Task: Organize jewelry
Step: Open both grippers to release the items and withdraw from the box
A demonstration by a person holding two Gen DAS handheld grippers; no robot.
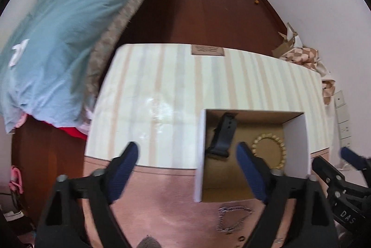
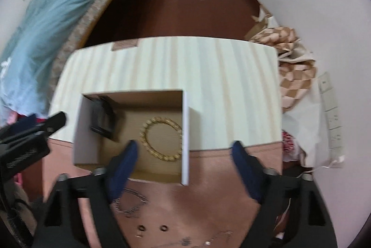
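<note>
Bedroom floor and a blue duvet (image 1: 60, 39) are seen behind the striped tabletop (image 1: 162, 85) in the left wrist view; the left gripper (image 1: 186, 153) is held wide, empty, above the near edge, where the open cardboard box (image 1: 200, 150) holds a black watch (image 1: 222, 136) and a gold bead bracelet (image 1: 270, 150), a silver chain (image 1: 234, 217) lying in front. From the right wrist, the right gripper (image 2: 185, 150) is spread wide over the box's (image 2: 185, 132) right wall; two small rings (image 2: 153, 228) are seen near the near edge.

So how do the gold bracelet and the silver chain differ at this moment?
The gold bracelet lies inside the box, beside the black watch; the silver chain lies outside on the pink surface in front of it. The bracelet is beaded and forms an open round ring; the chain is thin-linked and lies in a loose, irregular loop. Neither is held: both grippers, left and right, are open.
</note>
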